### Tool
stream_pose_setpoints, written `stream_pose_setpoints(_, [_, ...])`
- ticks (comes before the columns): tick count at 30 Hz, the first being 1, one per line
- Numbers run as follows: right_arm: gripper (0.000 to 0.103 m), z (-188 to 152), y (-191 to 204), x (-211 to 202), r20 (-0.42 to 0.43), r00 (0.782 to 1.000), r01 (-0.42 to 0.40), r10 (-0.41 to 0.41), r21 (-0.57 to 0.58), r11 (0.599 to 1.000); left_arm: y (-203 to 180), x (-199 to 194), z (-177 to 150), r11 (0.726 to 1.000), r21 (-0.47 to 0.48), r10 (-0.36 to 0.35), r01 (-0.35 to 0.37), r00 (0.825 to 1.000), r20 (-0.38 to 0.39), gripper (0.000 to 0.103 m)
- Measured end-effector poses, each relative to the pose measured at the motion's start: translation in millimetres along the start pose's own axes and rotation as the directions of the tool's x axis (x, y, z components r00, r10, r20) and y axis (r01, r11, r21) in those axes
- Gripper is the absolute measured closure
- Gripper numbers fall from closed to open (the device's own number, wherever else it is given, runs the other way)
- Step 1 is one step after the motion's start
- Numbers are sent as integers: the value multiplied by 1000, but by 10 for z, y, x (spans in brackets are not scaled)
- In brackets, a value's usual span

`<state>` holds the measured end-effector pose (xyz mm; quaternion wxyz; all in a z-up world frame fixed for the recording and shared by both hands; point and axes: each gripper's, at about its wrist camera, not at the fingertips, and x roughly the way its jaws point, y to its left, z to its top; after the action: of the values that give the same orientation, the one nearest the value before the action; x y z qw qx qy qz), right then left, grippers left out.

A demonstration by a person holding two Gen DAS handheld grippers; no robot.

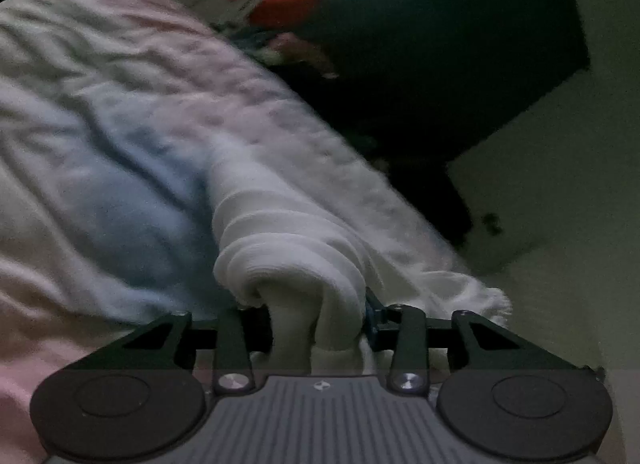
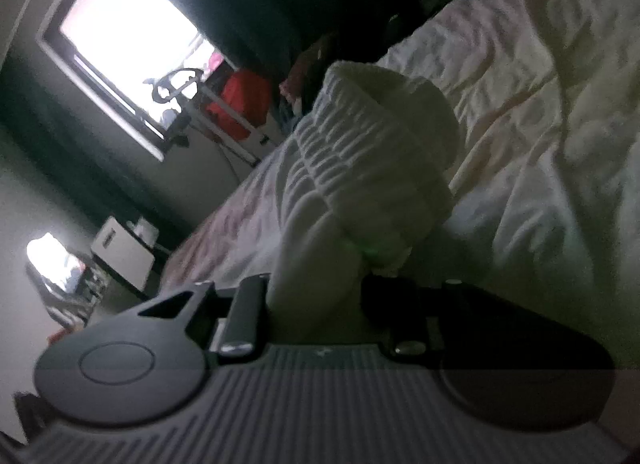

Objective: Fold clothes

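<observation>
You've got the white ribbed knit garment [image 1: 288, 240] pinched at both ends: your left gripper [image 1: 316, 328] has its jaws narrowed onto a bunched fold, and your right gripper [image 2: 316, 296] is clamped on another bunch near the smocked, gathered section [image 2: 340, 151]. Probably so you can pull it taut and flat before folding. The garment hangs between the grippers over the rumpled pale pink-and-blue bed cover [image 1: 120, 143], near the bed edge that faces the dark wardrobe [image 1: 460, 63]. Whether the far part touches the cover, I can't tell; it's dim and blurred.
</observation>
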<state>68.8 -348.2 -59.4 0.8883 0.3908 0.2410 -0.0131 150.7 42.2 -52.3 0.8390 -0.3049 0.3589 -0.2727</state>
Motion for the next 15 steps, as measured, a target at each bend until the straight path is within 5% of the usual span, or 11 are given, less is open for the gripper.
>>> stream_pose_setpoints(7, [74, 755, -147, -473, 44, 999, 11, -13, 39, 999, -796, 302, 21, 996, 38, -74, 76, 996, -51, 65])
stream_pose_setpoints(15, [75, 2108, -793, -279, 160, 974, 135, -162, 167, 977, -2112, 1889, 524, 993, 113, -19, 32, 993, -117, 66])
